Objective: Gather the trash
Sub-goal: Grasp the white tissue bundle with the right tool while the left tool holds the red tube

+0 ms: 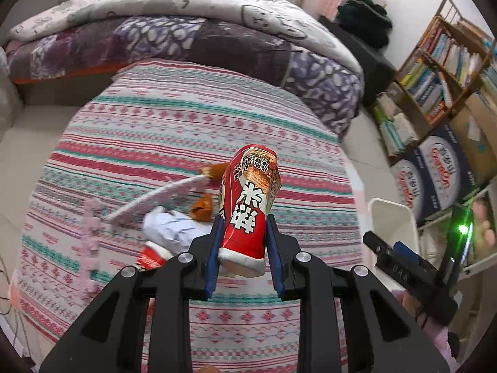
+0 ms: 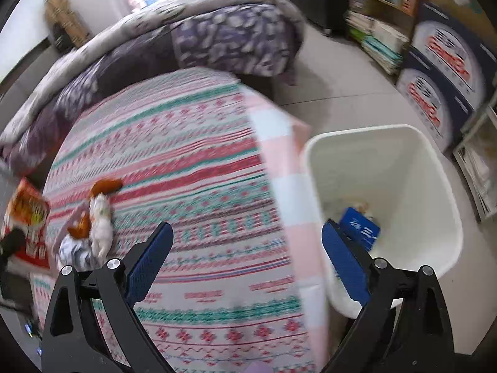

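Now your left gripper [image 1: 243, 245] tilts steeply down, pinching the red snack bag [image 1: 248, 208]; your right gripper [image 2: 247, 262] angles down, fingers spread, beside the white bin [image 2: 435, 168].

A lived-in home bedroom is shown. A bed [image 1: 192, 118] is covered by a striped patterned sheet, with a folded purple quilt [image 1: 186, 37] piled at its far end. Beside the bed, a wooden bookshelf [image 1: 441, 62] crammed with books is seen, and stacked printed cartons [image 1: 435, 168] are set below it on the tiled floor [image 2: 341, 87].

Striped patterned bedspread [image 1: 192, 118], purple folded quilt [image 1: 186, 43], bookshelf [image 1: 447, 62], stacked blue-and-white cartons [image 2: 447, 62]
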